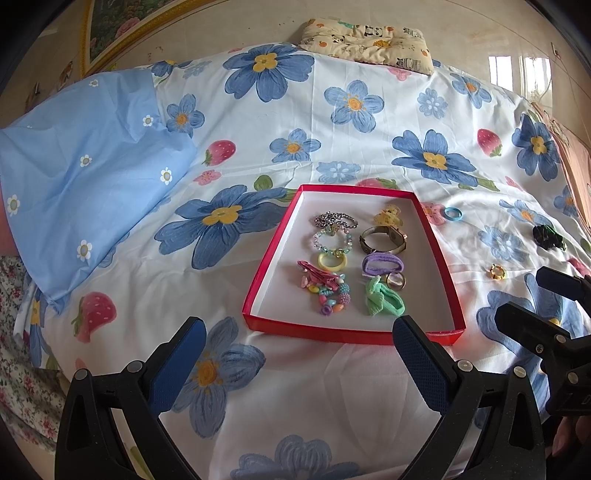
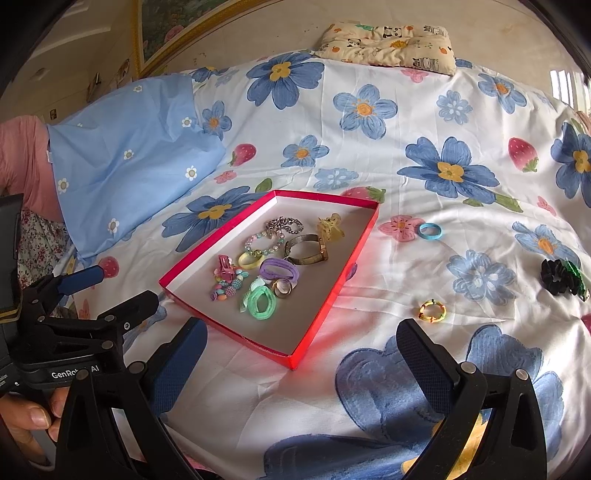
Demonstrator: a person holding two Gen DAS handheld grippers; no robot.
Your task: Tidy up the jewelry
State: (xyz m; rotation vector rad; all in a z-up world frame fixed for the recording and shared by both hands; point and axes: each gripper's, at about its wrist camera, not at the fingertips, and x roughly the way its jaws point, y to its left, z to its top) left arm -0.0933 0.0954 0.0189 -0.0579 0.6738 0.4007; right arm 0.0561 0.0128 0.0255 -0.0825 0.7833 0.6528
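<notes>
I work over a bed spread with a white sheet [image 1: 280, 122] printed in big blue flowers and pink strawberries. A pale blue pillow [image 1: 85, 177] dotted with small daisies lies at the left, and a cream cushion [image 2: 388, 42] printed with pandas and oranges sits at the far edge against a beige wall. A gold-framed picture [image 1: 110, 33] hangs at the upper left of that wall.

The only writing I can read is "GenRob… AI" in white on the body of my left gripper, seen from the right wrist camera; the middle letters are hidden.

My left gripper [image 1: 299, 354] hangs above the sheet just before the near edge of the red tray [image 1: 266, 266], its blue-padded fingers spread wide and empty. My right gripper [image 2: 301, 360] is likewise spread wide, holding nothing, by the tray's near right corner.

The tray holds most of the jewelry: a silver chain [image 1: 334, 220], a beaded bracelet [image 1: 332, 240], a watch [image 1: 384, 240], a yellow clip [image 1: 388, 215], hair ties and rings. Outside it on the sheet to the right lie a blue ring [image 2: 430, 232], a yellow beaded ring [image 2: 432, 311] and a black scrunchie [image 2: 557, 280], all well apart from each other.
</notes>
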